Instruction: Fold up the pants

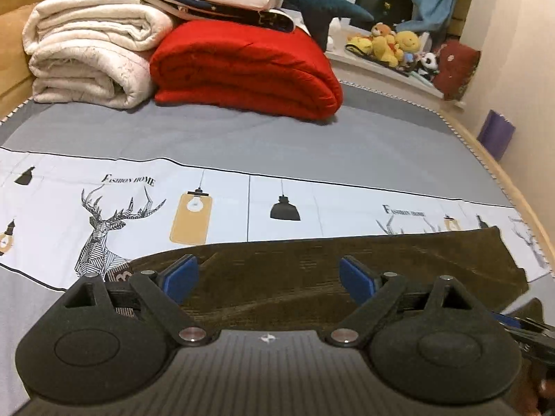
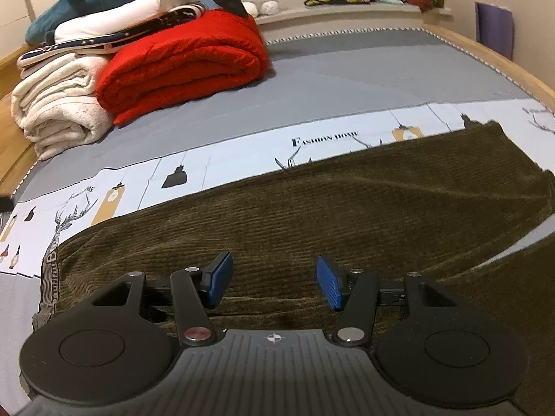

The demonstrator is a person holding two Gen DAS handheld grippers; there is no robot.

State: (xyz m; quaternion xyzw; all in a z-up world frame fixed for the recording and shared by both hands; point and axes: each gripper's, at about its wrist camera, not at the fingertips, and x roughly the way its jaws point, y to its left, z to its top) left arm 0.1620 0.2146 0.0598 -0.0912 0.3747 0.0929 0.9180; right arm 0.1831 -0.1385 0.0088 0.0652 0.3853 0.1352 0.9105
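Dark olive corduroy pants [image 1: 347, 267] lie flat across the bed sheet [image 1: 242, 138]. They fill the lower half of the right wrist view [image 2: 347, 208], with the lettered waistband [image 2: 48, 277] at the left. My left gripper [image 1: 269, 277] is open, its blue pads [image 1: 180, 277] just above the pants near the waistband end. My right gripper [image 2: 274, 279] is open and hovers over the middle of the pants, holding nothing. Part of the right gripper shows at the right edge of the left wrist view [image 1: 534, 332].
Folded white blankets [image 1: 86, 55] and a red quilt [image 1: 249, 69] are stacked at the head of the bed. A teal plush shark [image 1: 312, 0] lies on top. Stuffed toys [image 1: 392, 43] sit on the window ledge. A wooden bed rail [image 1: 503, 180] runs along the right.
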